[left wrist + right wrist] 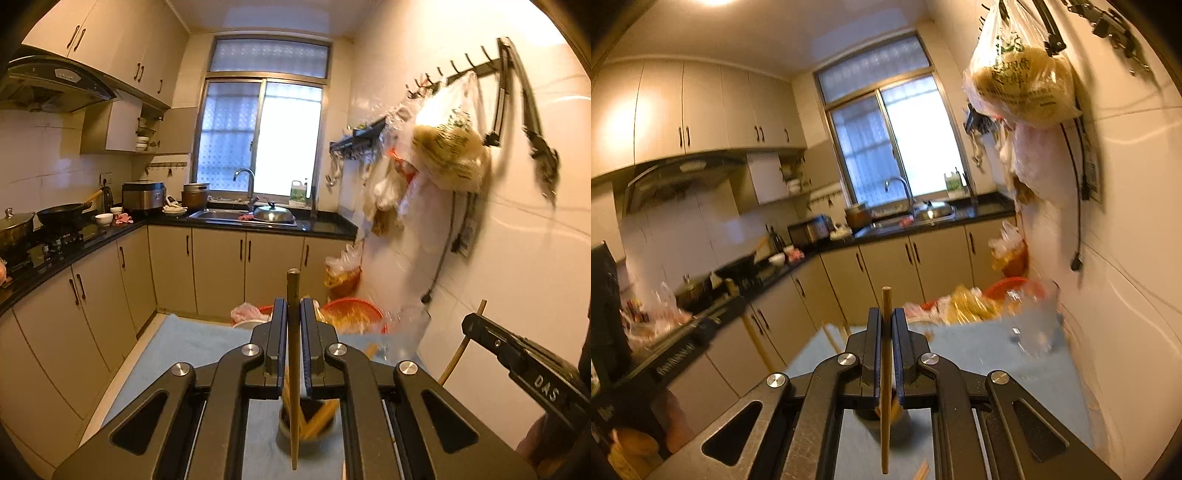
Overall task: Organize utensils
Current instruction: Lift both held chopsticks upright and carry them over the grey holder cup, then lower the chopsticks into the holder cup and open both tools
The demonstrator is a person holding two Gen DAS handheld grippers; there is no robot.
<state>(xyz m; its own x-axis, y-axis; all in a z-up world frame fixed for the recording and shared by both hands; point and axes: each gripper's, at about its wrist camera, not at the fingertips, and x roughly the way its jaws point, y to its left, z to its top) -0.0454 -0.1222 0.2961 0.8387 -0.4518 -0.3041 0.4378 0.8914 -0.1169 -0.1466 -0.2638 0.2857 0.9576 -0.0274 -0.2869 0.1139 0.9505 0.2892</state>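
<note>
Left tongs [293, 332] clamped on upright chopstick [294, 369], right tongs [885, 339] gripping another chopstick [886, 369], holder cup [306, 421] below

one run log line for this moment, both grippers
left gripper: shut on chopstick | right gripper: shut on chopstick | holder: below, chopsticks inside | surface: blue cloth
</note>
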